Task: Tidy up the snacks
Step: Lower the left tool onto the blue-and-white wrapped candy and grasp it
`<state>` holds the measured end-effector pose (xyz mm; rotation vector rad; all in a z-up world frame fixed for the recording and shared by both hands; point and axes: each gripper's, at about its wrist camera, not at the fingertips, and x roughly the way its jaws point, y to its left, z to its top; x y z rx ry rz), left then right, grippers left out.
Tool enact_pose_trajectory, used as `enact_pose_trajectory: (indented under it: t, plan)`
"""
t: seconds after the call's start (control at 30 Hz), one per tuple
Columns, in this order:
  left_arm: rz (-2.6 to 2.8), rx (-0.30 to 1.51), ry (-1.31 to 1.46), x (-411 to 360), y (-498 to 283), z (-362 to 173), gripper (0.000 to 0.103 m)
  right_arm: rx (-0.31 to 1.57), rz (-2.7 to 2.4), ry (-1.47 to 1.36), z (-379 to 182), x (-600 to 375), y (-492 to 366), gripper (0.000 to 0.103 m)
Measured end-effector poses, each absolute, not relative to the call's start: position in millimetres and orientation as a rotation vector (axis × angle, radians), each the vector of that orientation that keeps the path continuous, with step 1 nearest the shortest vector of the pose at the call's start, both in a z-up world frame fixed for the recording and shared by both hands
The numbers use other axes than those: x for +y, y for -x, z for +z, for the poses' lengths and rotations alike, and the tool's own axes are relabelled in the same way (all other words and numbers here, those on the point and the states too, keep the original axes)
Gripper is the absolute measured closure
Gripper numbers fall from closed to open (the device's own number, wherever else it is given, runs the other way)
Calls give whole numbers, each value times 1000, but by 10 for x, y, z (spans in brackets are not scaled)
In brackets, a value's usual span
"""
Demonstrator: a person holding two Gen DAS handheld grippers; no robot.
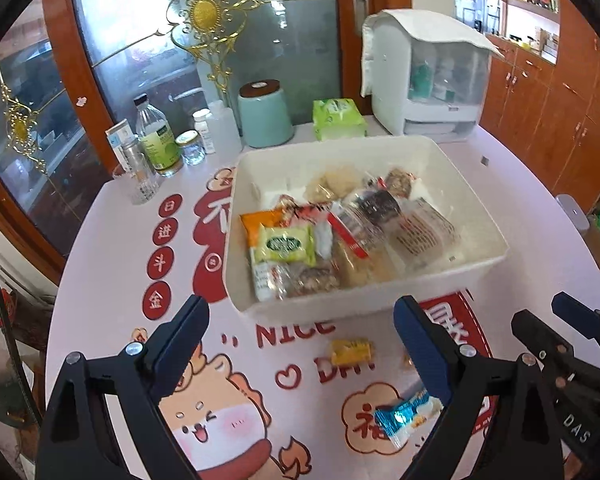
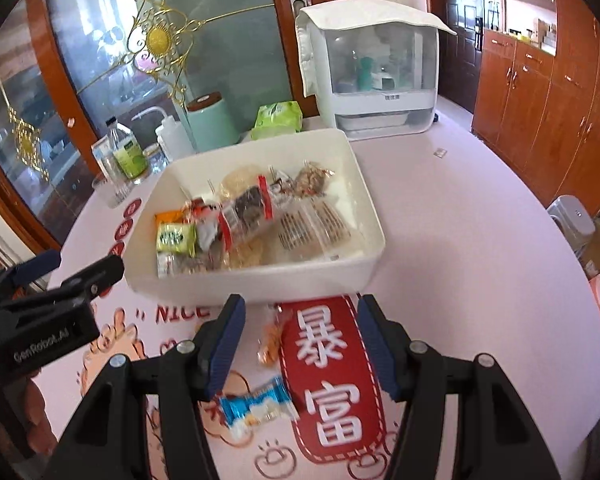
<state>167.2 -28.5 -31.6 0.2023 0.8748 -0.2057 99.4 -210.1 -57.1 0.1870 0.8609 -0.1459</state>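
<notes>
A white bin sits mid-table, holding several wrapped snacks. On the tablecloth in front of it lie a yellow candy, a blue-and-white snack packet and a small orange snack. My left gripper is open and empty, hovering above the yellow candy. My right gripper is open and empty above the orange snack and blue packet. Each gripper shows at the edge of the other's view.
At the table's back stand a glass bottle, small jars, a mint canister, a green tissue pack and a white covered rack. Wooden cabinets line the right.
</notes>
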Motion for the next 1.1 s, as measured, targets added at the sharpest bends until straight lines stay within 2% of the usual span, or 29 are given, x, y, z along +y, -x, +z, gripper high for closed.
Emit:
enact_pose_trajectory:
  t: [0.4, 0.73, 1.1]
  plan:
    - [-242, 935, -229, -360, -1422, -680, 10, 898, -143, -159, -854, -2139, -536, 44]
    - [-320, 1033, -243, -458, -1290, -1041, 10, 1002, -143, -293, -1358, -2550, -251, 44]
    - [-500, 1112, -451, -944, -1172, -1595, 10, 1039, -142, -334, -1565, -2624, -298, 44]
